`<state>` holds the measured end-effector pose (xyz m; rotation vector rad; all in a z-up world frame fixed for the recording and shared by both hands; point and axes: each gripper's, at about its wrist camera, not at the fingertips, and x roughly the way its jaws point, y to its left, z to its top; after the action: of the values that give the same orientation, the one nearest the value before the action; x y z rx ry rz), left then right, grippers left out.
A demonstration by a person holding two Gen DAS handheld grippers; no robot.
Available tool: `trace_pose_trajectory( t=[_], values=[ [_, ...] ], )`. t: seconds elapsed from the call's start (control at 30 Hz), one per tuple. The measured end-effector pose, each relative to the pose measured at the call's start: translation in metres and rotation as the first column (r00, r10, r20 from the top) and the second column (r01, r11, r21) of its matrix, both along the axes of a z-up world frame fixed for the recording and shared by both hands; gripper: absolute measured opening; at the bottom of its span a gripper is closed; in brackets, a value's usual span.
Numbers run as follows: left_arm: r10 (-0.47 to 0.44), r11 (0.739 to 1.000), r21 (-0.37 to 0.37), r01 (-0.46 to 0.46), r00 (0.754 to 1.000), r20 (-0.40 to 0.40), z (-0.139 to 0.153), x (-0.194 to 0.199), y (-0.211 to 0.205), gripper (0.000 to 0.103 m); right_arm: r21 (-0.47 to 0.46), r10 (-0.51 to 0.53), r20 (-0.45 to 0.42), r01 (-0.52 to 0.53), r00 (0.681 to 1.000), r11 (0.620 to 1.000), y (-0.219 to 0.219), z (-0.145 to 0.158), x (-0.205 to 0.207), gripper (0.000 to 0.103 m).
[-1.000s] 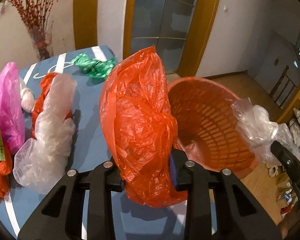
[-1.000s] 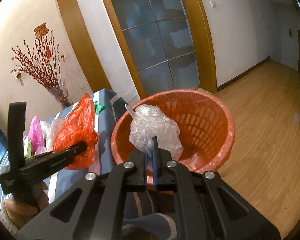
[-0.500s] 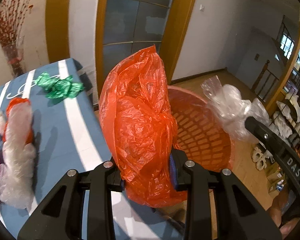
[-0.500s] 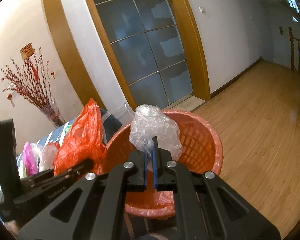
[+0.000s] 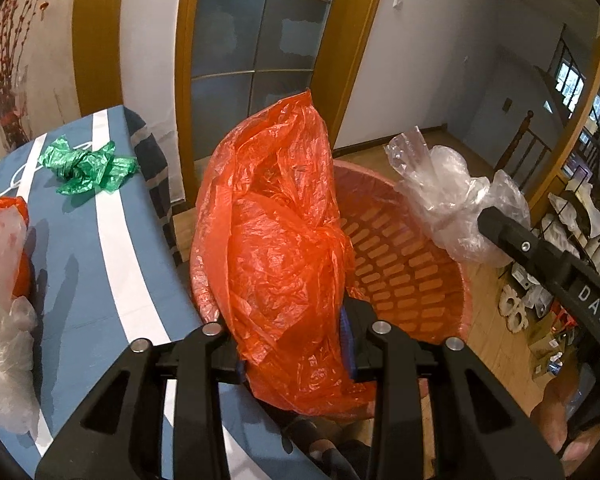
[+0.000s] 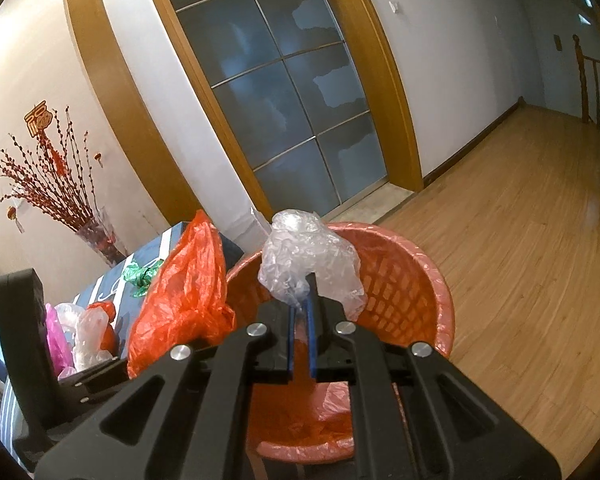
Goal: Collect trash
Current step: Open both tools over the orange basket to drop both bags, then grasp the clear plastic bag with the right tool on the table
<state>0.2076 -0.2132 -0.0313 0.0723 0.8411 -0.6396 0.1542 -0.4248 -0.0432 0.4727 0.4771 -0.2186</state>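
Both tools' jaws are opening, left tool (image 5: 296,344) around an orange bag (image 5: 276,248), right tool (image 6: 300,312) around clear plastic (image 6: 308,260), risking light bags drifting past the basket (image 6: 420,280) rim.
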Motion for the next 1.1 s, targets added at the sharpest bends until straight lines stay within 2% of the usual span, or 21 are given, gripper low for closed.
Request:
trace_pose_trajectory(
  t=[0.07,0.33,0.43,0.63,0.87,1.1],
  values=[
    [0.006,1.0,0.003,-0.006,1.0,-0.003,-0.002,0.001,0.001,0.041,0.009,-0.001,0.001,0.001,1.0,1.0,-0.001,-0.002,0.001,0.01],
    [0.03,0.999,0.012,-0.029,0.999,-0.024,-0.006,0.004,0.008,0.056,0.025,-0.017,-0.006,0.017,1.0,1.0,-0.005,-0.006,0.005,0.031],
    [0.032,0.999,0.008,-0.031,0.999,-0.034,-0.008,0.003,0.011,0.063,0.015,-0.027,-0.012,0.027,1.0,1.0,-0.003,-0.007,0.004,0.034],
    [0.012,1.0,0.002,-0.012,0.999,-0.044,-0.009,-0.002,0.009,0.067,0.008,-0.05,-0.022,0.05,0.998,0.999,-0.006,-0.009,-0.001,0.035],
    [0.047,0.999,0.0,-0.047,0.999,-0.028,-0.003,-0.005,0.022,0.067,-0.02,-0.046,-0.029,0.046,0.999,0.999,-0.001,-0.007,-0.005,0.035],
    [0.115,0.993,0.012,-0.115,0.992,0.054,0.017,-0.02,0.062,0.069,-0.044,0.003,-0.026,-0.004,1.0,0.999,0.023,0.001,-0.009,0.035]
  ],
)
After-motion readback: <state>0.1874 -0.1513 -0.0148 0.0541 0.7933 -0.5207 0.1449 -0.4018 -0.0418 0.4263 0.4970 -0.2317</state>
